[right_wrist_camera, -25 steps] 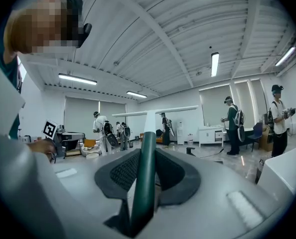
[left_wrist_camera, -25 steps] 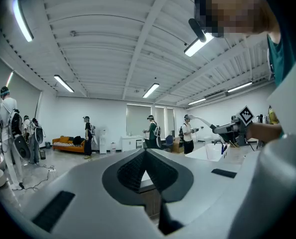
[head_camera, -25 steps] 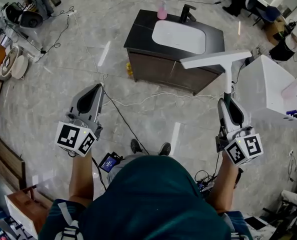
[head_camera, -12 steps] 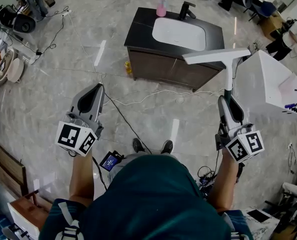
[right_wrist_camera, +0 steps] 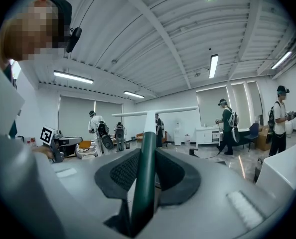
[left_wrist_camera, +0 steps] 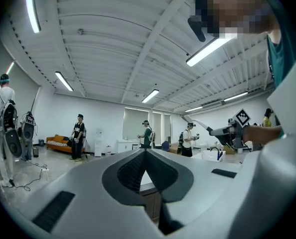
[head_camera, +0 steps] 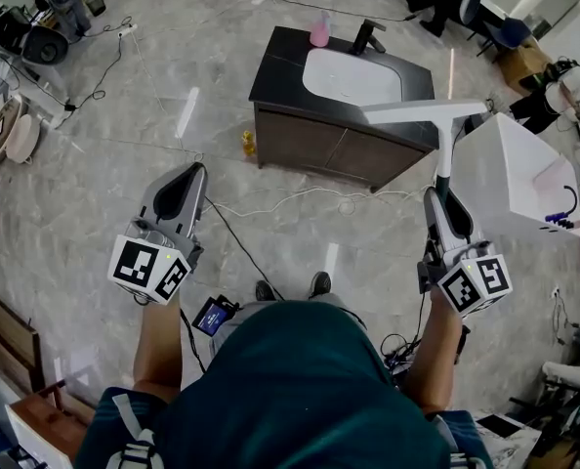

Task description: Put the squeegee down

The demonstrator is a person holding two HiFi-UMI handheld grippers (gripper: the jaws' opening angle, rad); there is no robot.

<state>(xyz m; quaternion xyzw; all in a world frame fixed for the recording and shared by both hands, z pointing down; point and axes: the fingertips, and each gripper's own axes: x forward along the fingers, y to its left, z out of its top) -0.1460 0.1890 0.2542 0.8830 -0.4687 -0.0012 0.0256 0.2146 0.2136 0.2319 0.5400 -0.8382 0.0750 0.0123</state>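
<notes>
The grey marble floor takes up most of the head view, with cables lying across it. A dark vanity cabinet with a white basin stands ahead, and a white box stands just to its right.

The squeegee is carried in the air, not yet set down. Its handle is held level and pointed forward, so the white blade lies crosswise out in front. In the head view the blade falls across the cabinet's right front corner; whether it is actually above the surface cannot be told. The cabinet top is judged the likely resting place.

The right gripper is clenched on the handle. The left gripper is held level alongside, well apart, with no part in the carry.

The right gripper view alone shows the grasp: the dark green handle of the squeegee is pinched between the ribbed fingers. The left gripper view alone shows its fingers clenched tip to tip on nothing. Other people, standing further off in the room, are shown only in the gripper views.

A pink bottle and a black tap are seen at the back of the surface.
</notes>
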